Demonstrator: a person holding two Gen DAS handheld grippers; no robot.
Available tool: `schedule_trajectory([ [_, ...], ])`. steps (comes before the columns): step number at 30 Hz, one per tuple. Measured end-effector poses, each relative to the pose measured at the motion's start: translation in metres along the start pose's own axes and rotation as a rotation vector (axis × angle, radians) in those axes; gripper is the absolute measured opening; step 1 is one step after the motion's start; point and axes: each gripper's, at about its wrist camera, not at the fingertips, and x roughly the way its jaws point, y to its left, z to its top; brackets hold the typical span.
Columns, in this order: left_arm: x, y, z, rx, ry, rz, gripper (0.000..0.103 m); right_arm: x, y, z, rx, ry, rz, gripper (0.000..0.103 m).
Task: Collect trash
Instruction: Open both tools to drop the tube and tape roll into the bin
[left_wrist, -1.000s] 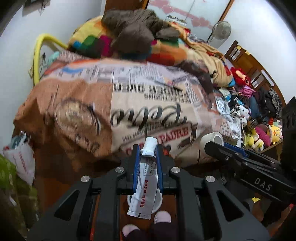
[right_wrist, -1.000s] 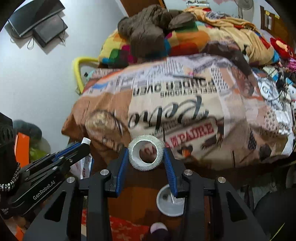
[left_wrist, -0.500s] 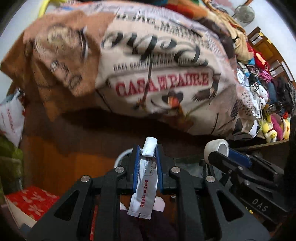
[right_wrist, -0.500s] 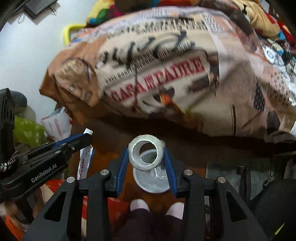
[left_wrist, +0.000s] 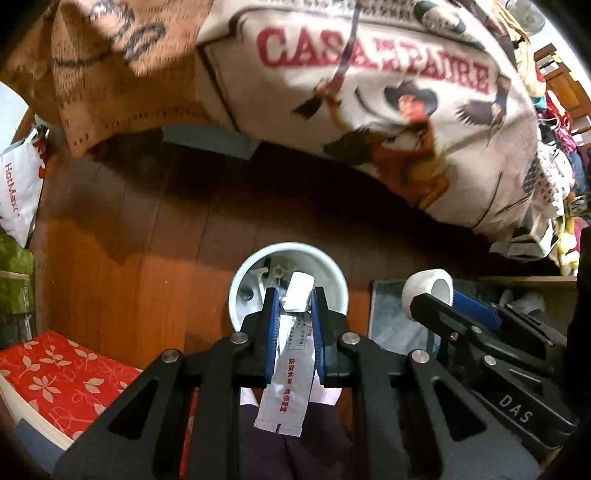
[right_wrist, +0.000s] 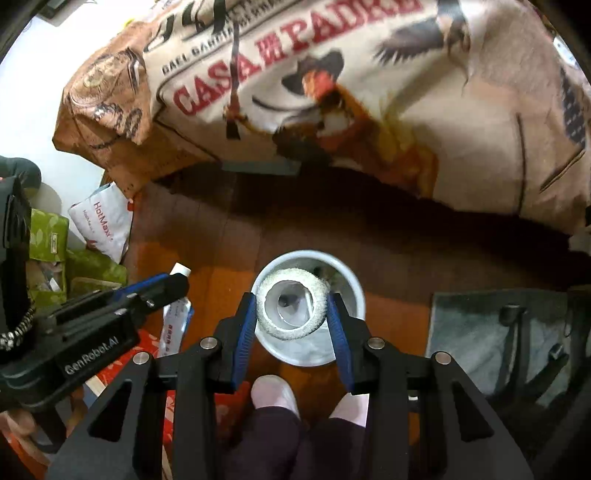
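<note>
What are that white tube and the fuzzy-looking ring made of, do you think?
The tube looks like soft plastic or laminate: glossy white, printed, flattened with a crimped end. The ring looks like a nearly spent tape roll, probably a smooth card or plastic core with a rough, fibrous white edge.

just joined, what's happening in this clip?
A person is collecting trash with a handheld gripper in each hand. The left gripper is clamped on a white tube with red print; the right gripper holds a nearly used-up tape roll. Both point down over a small white bin on the wooden floor by the bed, which already has some bits in it. Neither item has been dropped yet.
</note>
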Motion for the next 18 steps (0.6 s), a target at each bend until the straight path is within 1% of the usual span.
schedule_trajectory([
  [4,0.010,0.005,-0.004,-0.008,0.014,0.008,0.016,0.009,0.001,-0.004,0.001,0.019,0.059,0.036],
  [5,0.012,0.006,-0.005,-0.009,0.018,0.009,0.016,0.011,0.002,-0.004,-0.001,0.037,0.075,0.038],
  [6,0.014,0.006,-0.004,-0.010,0.020,0.010,0.016,0.013,0.003,-0.005,-0.002,0.049,0.071,0.041],
  [9,0.019,0.004,-0.003,-0.014,0.028,0.011,0.016,0.015,0.002,-0.007,-0.016,0.060,0.036,0.041],
  [18,0.031,-0.004,0.000,-0.019,0.066,-0.024,0.016,0.003,-0.008,-0.004,-0.018,0.042,-0.015,0.041],
])
